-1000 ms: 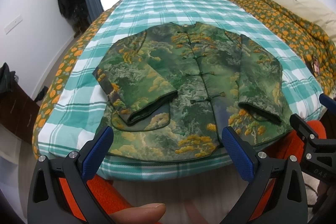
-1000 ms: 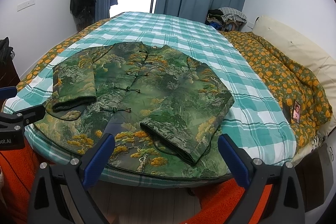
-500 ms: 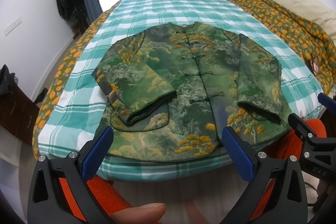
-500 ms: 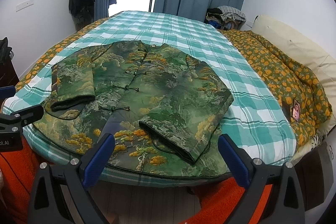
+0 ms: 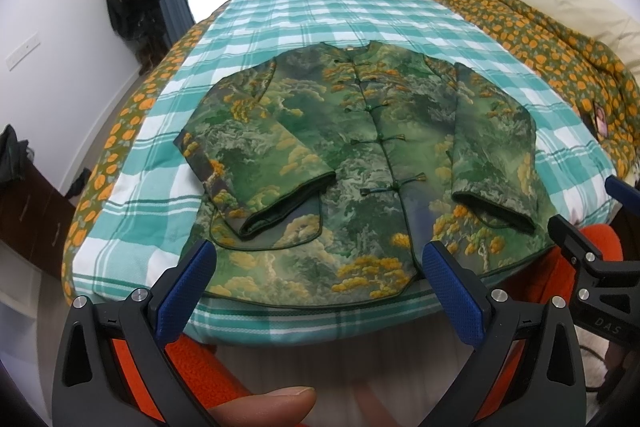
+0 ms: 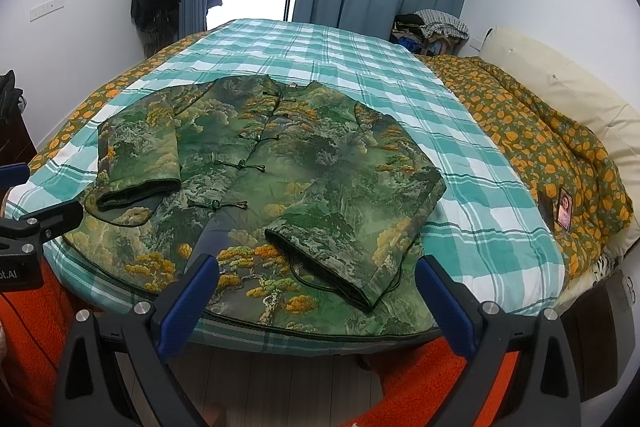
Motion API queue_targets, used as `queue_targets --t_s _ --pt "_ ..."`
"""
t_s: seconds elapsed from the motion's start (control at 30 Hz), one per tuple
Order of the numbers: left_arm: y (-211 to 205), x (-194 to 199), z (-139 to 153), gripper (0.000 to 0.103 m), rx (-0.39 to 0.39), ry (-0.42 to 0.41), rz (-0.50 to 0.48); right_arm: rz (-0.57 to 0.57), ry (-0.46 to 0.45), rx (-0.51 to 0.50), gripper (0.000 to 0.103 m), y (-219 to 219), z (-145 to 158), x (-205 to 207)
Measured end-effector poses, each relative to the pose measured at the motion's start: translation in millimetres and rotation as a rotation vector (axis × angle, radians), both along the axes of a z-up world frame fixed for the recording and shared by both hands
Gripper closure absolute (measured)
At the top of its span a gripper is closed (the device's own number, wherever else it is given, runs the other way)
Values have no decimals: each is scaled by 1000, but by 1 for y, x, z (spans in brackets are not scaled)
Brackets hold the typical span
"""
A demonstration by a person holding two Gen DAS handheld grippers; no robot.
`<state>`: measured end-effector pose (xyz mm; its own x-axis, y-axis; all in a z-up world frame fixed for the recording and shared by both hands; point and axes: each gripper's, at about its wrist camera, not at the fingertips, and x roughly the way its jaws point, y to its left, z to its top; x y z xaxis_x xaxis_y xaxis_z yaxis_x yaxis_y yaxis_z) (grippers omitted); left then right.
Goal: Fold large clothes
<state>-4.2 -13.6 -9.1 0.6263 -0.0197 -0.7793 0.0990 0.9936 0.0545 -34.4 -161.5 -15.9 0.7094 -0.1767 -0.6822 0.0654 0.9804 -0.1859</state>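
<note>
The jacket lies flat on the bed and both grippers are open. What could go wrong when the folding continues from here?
1. The jacket's hem lies at the bed edge; a pull toward the person might drag it off.
2. The sleeves only rest folded on the body; lifting the hem may let them slide open.
3. The knot buttons could catch a pad of the left gripper.

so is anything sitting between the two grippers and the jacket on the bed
Nothing visible. Both the left gripper and right gripper hang open just short of the bed's near edge, and the green jacket lies flat on the checked blanket with only open air in front of its hem.
</note>
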Motion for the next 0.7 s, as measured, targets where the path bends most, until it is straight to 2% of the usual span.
queue_targets --t_s 0.7 --pt "-3 -1 -2 0 21 -4 -10 3 6 9 3 1 -3 0"
